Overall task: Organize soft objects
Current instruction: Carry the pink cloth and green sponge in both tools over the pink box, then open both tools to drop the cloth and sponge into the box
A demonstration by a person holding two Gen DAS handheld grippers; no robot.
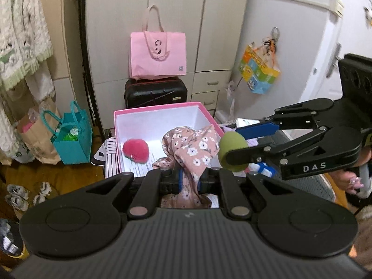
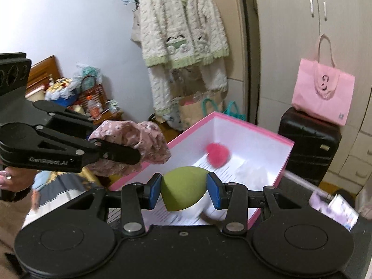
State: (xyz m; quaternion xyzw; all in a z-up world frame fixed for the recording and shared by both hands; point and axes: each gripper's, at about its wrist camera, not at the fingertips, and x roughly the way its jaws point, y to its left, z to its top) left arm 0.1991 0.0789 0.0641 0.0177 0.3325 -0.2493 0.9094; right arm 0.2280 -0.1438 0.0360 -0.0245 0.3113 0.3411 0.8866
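Floral cloth point(image 1: 194, 148), pink with white blossoms, hangs bunched from the left tongs point(image 1: 188, 181), whose pads are pinched nearly together on a fold of it; most of the fabric billows free ahead of the grip, over the near edge of the pink box point(image 1: 158, 107). Inside the box, on its white floor, lies a pink pompom point(image 1: 136, 150). To the right, the right tongs point(image 2: 184, 189) hold a green egg-shaped sponge point(image 2: 183, 190) between blue pads point(image 2: 215, 194) at a moderate width, the sponge bulging slightly above and below the contact; it too sits over the box's near part.

Risks, as judged from this arrangement: the thin pinch on the cloth may slip, letting it drop outside the rim or drape over the wall. The trailing fabric could snag the neighbouring tongs, since both tools converge closely over one opening. The rounded, compressible sponge may squirt out sideways if the squeeze changes, and could bounce off the box floor once released from height.
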